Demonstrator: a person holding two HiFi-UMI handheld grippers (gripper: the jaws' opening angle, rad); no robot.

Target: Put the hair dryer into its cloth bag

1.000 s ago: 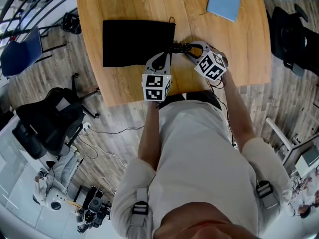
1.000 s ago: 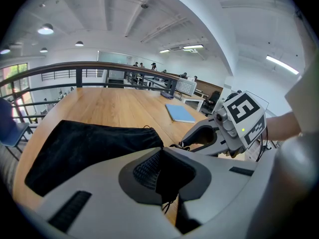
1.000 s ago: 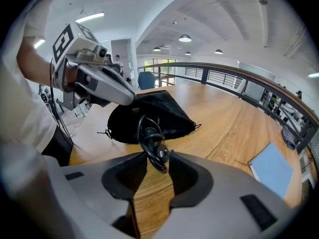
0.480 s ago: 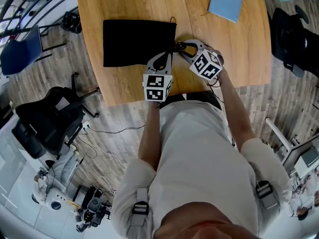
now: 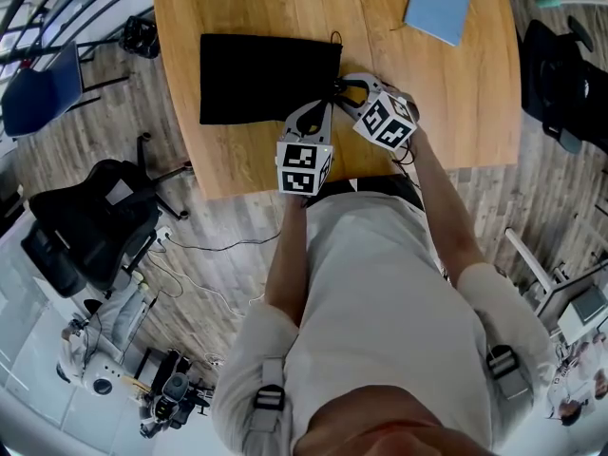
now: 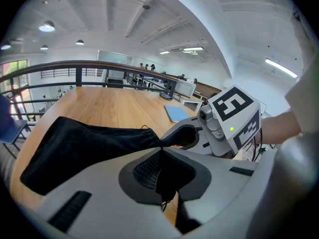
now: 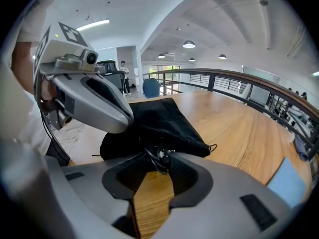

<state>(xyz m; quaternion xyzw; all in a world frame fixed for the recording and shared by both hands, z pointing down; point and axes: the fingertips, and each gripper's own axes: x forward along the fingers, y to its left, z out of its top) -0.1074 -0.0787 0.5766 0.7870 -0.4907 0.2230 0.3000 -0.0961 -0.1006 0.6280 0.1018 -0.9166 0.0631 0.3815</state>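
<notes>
In the head view the mouth of the cloth bag (image 5: 266,74), at its 4 o'clock corner, is hidden under the tips of the left gripper (image 5: 324,105) and right gripper (image 5: 342,85). Black cloth covers whatever the bag holds. In the right gripper view the drawstring (image 7: 158,156) pinched at the tips is too small to tell knot from toggle. The top edge clips the blue booklet (image 5: 438,6) at 1 o'clock. The distant people (image 6: 147,66) are too small to make out.

Large open office or lab hall: vaulted white ceiling (image 6: 149,14) with lamps (image 6: 47,27), a gallery railing (image 6: 79,73), a wooden table (image 5: 256,8), an office chair (image 5: 90,221), cables (image 5: 204,245) on plank floor (image 5: 532,188).
</notes>
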